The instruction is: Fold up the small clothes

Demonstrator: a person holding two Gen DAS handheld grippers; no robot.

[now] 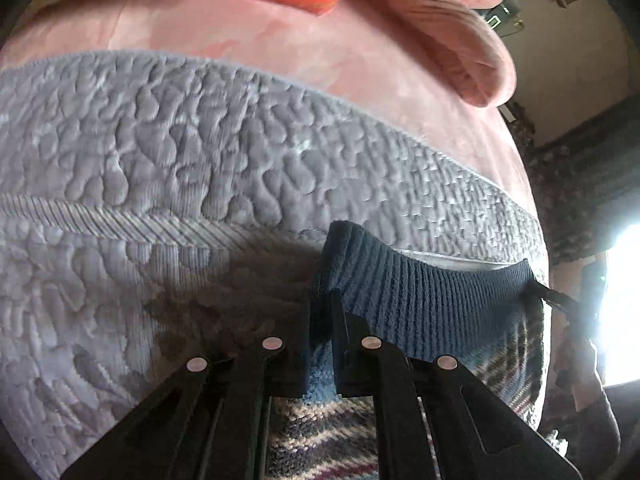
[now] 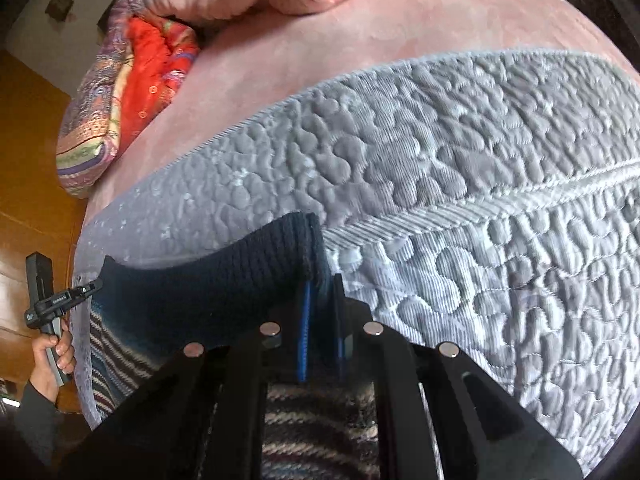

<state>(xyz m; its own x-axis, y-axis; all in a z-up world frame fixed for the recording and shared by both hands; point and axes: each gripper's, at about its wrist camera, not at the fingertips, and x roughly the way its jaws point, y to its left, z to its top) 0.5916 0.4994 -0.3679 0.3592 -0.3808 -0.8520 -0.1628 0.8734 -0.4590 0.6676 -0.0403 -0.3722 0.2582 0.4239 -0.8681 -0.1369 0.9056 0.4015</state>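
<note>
Quilted grey bedspread (image 1: 200, 140) carries your striped knit garment (image 2: 320, 420); left tongs (image 1: 320, 344) and right tongs (image 2: 320, 320) each pinch its navy ribbed hem (image 1: 420, 292). Soft, stretchy, light: grip corners.

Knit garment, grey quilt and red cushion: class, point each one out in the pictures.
Knit garment (image 1: 420, 292), left wrist view, on its dark ribbed band.
Grey quilt (image 2: 460, 152), right wrist view, on its pebbled stitching.
Red cushion (image 2: 154, 64), right wrist view, on its red face.
</note>
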